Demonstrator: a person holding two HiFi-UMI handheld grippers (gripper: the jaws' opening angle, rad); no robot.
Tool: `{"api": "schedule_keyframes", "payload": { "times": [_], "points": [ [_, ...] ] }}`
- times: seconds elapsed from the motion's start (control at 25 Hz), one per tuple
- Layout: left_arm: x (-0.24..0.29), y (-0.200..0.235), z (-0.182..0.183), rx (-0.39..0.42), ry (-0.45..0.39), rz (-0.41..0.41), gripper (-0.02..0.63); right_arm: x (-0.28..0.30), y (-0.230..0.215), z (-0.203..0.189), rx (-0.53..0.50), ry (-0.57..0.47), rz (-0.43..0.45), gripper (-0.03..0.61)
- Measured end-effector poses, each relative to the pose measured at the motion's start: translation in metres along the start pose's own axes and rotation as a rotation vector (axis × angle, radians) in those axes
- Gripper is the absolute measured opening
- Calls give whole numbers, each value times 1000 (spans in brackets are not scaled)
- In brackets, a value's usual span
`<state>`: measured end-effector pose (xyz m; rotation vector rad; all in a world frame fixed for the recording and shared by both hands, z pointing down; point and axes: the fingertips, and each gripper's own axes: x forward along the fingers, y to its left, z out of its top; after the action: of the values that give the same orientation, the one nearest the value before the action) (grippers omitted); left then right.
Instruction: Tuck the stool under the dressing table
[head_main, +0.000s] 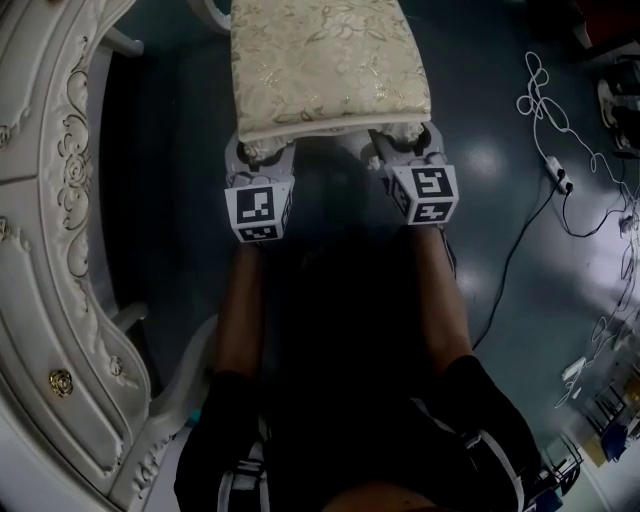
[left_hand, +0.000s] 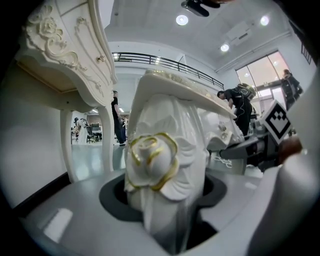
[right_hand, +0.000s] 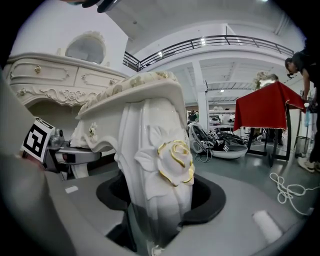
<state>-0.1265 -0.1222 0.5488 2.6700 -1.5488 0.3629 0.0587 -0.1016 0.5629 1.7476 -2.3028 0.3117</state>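
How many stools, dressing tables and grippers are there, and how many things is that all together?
1 stool
1 dressing table
2 grippers: the left gripper and the right gripper, each shut on a leg of the stool
Total: 4

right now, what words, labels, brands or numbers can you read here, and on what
None can be read.
The cubes on the left claw and right claw show only black-and-white square marker patterns, no letters.
The stool and the dressing table bear ornament only, no print.
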Motion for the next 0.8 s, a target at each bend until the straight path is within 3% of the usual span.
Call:
{"api": "schedule_keyframes", "payload": {
  "times": [0.8],
  "points": [
    [-23, 16, 15, 4, -20, 72, 255, -6, 17, 23, -33, -84, 0, 259]
  ]
}}
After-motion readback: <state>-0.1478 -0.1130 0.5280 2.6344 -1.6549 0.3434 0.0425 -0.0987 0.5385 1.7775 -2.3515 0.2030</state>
